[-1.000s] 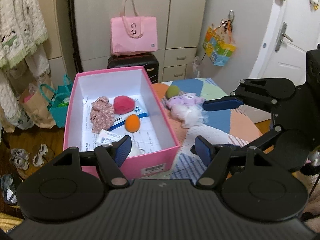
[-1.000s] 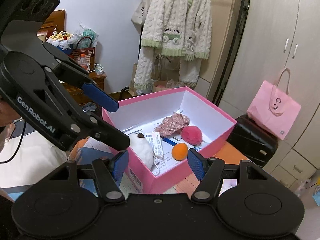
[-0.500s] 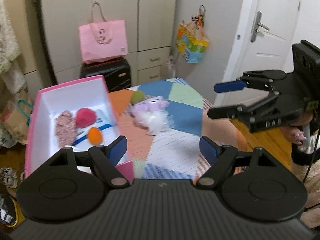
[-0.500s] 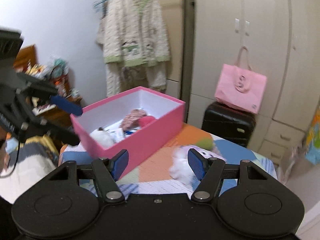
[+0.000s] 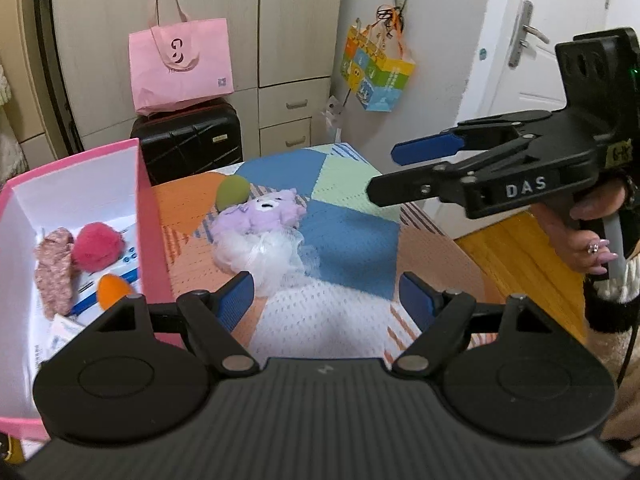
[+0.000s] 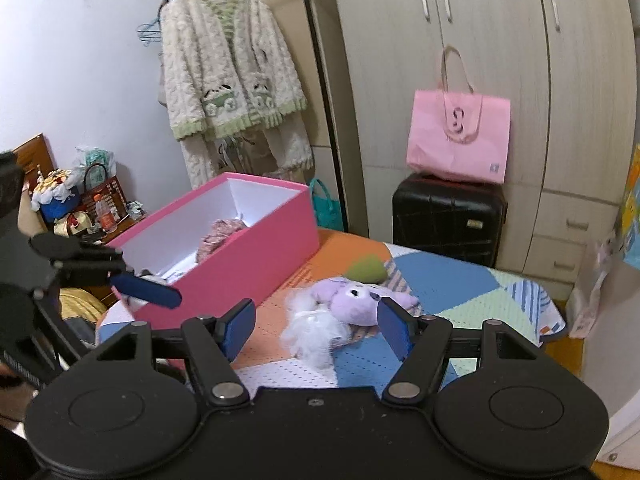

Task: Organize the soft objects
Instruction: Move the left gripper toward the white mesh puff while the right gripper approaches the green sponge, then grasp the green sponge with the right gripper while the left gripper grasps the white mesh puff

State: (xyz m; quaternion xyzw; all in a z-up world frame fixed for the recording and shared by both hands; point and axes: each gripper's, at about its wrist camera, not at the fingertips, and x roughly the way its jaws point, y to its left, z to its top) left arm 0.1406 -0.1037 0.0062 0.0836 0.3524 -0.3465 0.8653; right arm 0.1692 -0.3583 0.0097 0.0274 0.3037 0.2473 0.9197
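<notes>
Since a second ago I am swinging both tools away from the pink box [image 5: 150, 216] toward the patchwork tabletop [image 5: 352, 236]. My left gripper [image 5: 326, 300], which was hovering at the box's near wall, is now hanging over the cloth with its jaws spread and nothing between them. My right gripper [image 6: 316, 326] is also released and empty, now facing the loose toys instead of the box interior.

The purple plush [image 6: 356, 298] is lying on the table just beside the box, its face turned toward my right side. Its long axis is running roughly from the green egg-shaped sponge [image 6: 368, 266] at its head to the white mesh pouf [image 6: 312, 332], which is touching it on the near side. Inside the box the pink pom-pom [image 5: 98, 246], orange sponge [image 5: 114, 290] and floral scrunchie [image 5: 54, 276] are sitting where they were.
</notes>
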